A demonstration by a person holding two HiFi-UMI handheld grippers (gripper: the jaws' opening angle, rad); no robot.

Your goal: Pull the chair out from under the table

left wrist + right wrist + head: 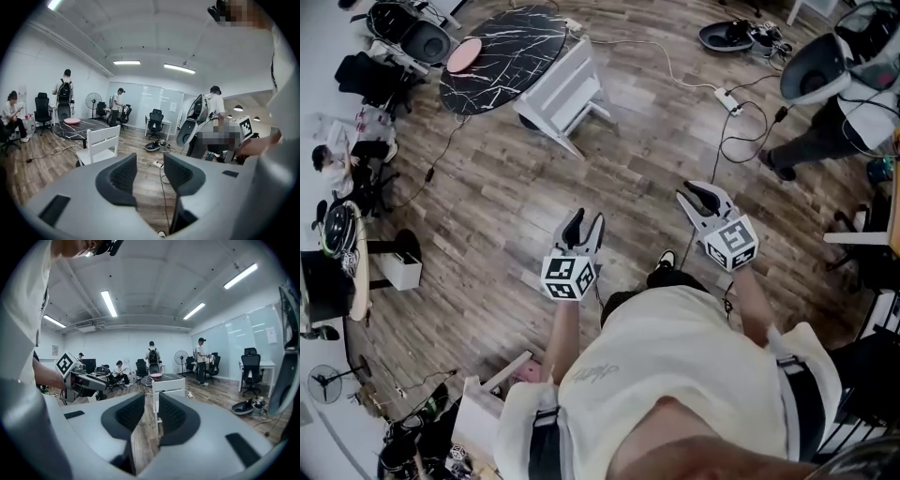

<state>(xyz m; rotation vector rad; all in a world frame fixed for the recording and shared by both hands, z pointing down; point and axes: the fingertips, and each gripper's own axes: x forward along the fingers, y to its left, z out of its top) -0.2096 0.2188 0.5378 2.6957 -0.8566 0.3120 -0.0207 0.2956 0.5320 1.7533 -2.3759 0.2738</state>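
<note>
Chair untouched, left gripper, right gripper parted, empty

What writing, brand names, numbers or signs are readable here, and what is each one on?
Nothing reads as words.
On the person's shirt, faint print: too blurred to read.
On the glass wall, a sheet: too small to read.
On the left gripper and right gripper, cubes: square patterns, no letters.

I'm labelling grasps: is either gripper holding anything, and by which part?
Nothing is held. The left gripper and the right gripper both stand open and empty; the white chair stands apart from them, beside the black table.
</note>
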